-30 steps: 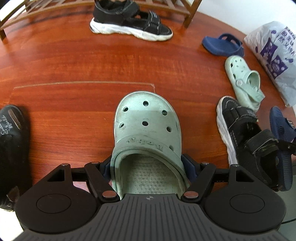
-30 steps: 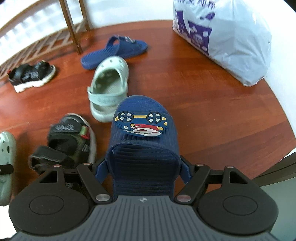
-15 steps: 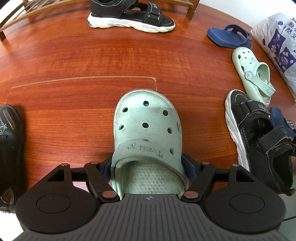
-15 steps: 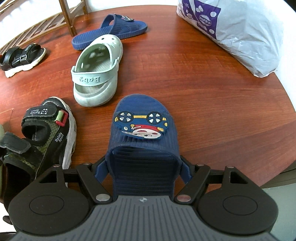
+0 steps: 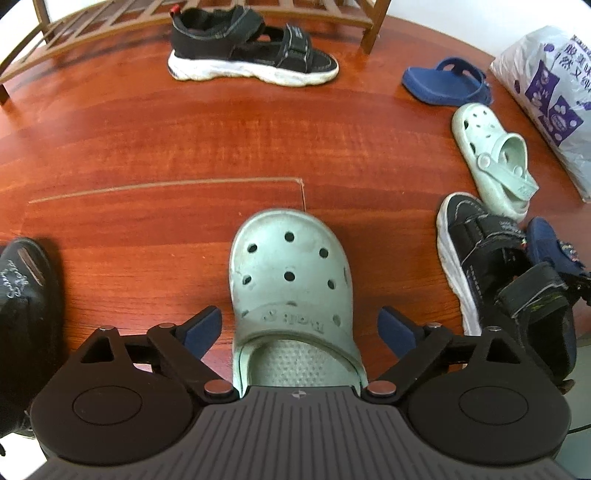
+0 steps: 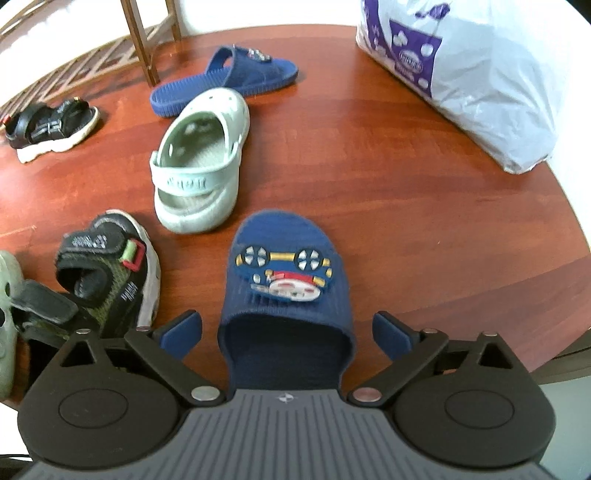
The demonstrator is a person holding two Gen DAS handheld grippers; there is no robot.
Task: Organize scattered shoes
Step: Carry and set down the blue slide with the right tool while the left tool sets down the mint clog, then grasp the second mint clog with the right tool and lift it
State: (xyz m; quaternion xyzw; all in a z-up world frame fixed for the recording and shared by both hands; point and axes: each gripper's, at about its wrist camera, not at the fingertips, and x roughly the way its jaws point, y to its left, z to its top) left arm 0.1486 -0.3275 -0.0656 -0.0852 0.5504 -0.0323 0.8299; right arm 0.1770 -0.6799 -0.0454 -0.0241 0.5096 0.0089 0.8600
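In the left wrist view, the left gripper [image 5: 299, 326] stands spread wide around a green clog [image 5: 291, 280] lying on the wooden floor [image 5: 184, 147], its pads clear of the clog's sides. That clog's partner [image 5: 493, 158] lies well apart, as does a black sandal [image 5: 251, 61] by the rack [image 5: 92, 22]. In the right wrist view, the right gripper [image 6: 287, 330] likewise stands wide around a blue slipper [image 6: 288, 280], whose partner [image 6: 225, 79] lies far off. No pair sits together, so most sorting seems left.
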